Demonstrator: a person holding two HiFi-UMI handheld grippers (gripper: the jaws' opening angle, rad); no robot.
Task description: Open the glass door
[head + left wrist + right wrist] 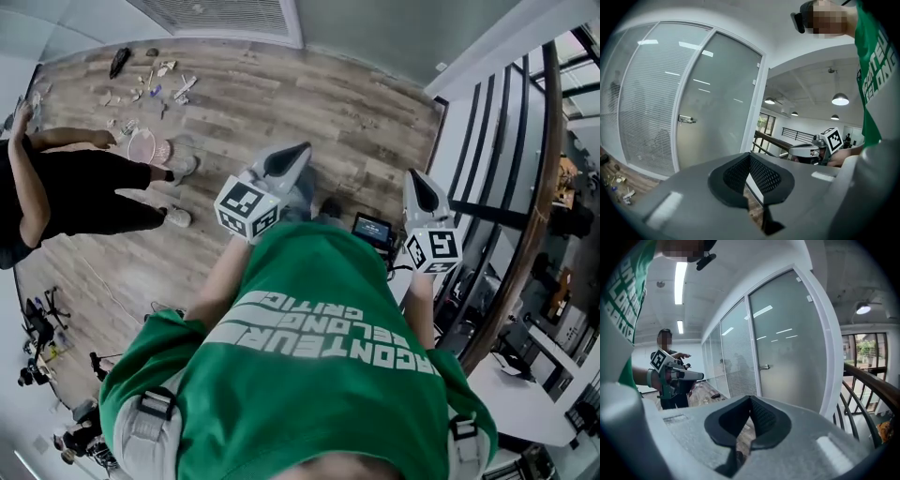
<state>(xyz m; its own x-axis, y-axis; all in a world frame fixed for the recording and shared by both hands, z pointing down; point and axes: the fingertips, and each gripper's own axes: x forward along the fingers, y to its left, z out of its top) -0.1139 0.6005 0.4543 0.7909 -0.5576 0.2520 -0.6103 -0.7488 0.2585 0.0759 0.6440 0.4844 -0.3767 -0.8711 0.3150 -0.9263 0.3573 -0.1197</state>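
Left gripper [750, 157] and right gripper [750, 399] are both clenched on nothing, tips meeting mid-frame, well apart from the door [723, 101].

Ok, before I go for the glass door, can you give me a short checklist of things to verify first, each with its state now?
1. Door handle in view: ok, both gripper views show it.
2. Left claw free: ok, shut, with nothing in it.
3. Right claw free: ok, shut, with nothing in it.
4. A claw at the handle: not ok, both are apart from the glass door.
5. A claw open to take the handle: not ok.
6. Way to the door free: cannot tell. Scattered small things lie on the wood floor, and a bystander stands there.
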